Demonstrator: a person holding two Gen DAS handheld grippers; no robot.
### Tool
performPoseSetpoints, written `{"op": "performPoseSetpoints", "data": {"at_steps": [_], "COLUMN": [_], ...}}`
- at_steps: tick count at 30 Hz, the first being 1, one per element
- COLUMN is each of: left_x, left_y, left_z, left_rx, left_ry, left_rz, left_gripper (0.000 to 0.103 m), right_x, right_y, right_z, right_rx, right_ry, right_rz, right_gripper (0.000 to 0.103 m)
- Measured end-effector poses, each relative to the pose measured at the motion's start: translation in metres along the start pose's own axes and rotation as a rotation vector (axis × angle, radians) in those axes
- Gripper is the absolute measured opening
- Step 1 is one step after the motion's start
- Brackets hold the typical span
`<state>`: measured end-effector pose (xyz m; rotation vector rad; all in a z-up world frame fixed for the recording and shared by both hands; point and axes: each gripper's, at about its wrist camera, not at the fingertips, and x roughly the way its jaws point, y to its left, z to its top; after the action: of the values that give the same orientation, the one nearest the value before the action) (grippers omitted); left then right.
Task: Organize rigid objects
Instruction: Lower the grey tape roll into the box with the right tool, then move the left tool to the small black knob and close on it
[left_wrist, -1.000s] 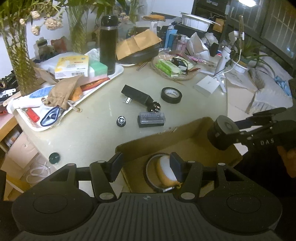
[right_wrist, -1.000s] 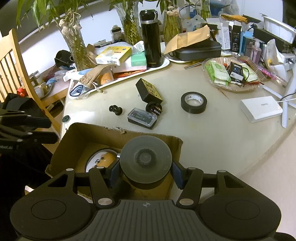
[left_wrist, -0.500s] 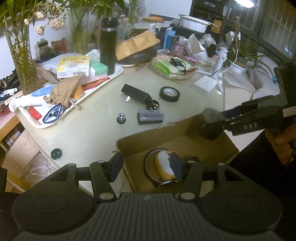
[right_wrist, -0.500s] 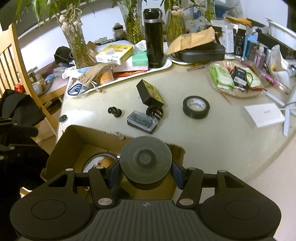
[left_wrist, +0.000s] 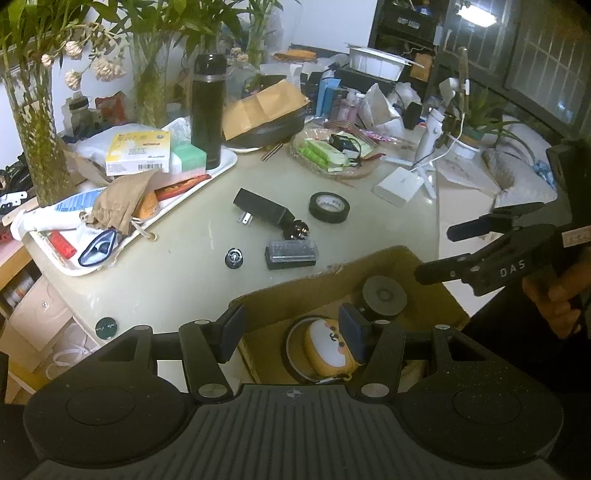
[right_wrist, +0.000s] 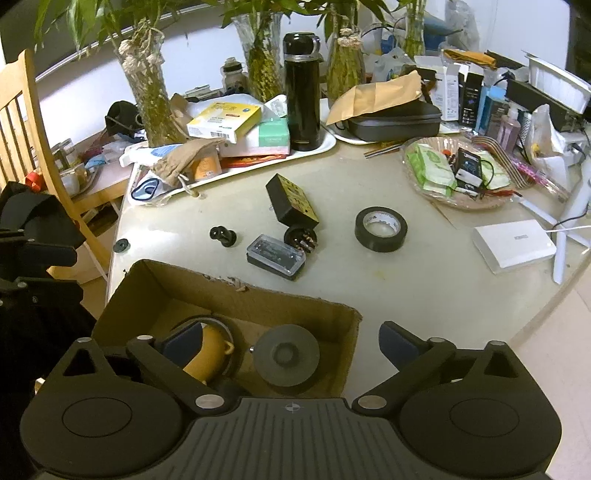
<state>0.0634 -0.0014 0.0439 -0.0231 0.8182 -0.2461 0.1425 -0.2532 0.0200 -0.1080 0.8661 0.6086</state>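
Note:
An open cardboard box (left_wrist: 314, 291) sits at the table's near edge. Inside it lie a grey disc (left_wrist: 384, 295) and an orange round case with a cartoon face (left_wrist: 328, 343). My right gripper (right_wrist: 290, 338) hovers over the box with its jaws opening wide. The grey disc (right_wrist: 288, 356) lies loose below them, touched by neither pad. My left gripper (left_wrist: 290, 328) hangs over the box's near corner, half open and holding nothing. On the table beyond lie a black tape roll (right_wrist: 381, 229), a black adapter (right_wrist: 291, 201), a clear-lid case (right_wrist: 276, 255) and a small black knob (right_wrist: 222, 235).
A white tray (left_wrist: 221, 170) with packets and a black flask (left_wrist: 207, 110) fills the back left. A wicker plate (left_wrist: 332, 173) and a white box (left_wrist: 398, 185) lie at the back right. Glass vases line the rear. A wooden chair (right_wrist: 22, 110) stands left of the table.
My right gripper's jaws have spread apart and let go of the grey disc, which now lies in the box. The left gripper has kept its opening and place.

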Motion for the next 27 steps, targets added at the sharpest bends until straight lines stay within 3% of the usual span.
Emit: {"op": "performPoseSetpoints", "data": {"at_steps": [16, 18, 20, 27], "left_x": [0.019, 0.021, 0.022, 0.030], "left_y": [0.015, 0.016, 0.017, 0.020], "left_z": [0.011, 0.013, 0.014, 0.019], "left_rx": [-0.010, -0.007, -0.008, -0.002], "left_ry": [0.032, 0.032, 0.025, 0.020], "left_rz": [0.051, 0.053, 0.058, 0.060], "left_gripper": [0.056, 0.058, 0.070, 0.070], "right_x": [0.002, 0.002, 0.003, 0.005], "right_y": [-0.010, -0.012, -0.014, -0.020], "right_z": [0.002, 0.003, 0.004, 0.008], "right_rx": [0.046, 0.054, 0.062, 0.073], "right_ry": [-0.001, -0.002, -0.003, -0.007], "right_rz": [-0.025, -0.025, -0.024, -0.034], "right_gripper": [0.103, 0.103, 0.103, 0.103]}}
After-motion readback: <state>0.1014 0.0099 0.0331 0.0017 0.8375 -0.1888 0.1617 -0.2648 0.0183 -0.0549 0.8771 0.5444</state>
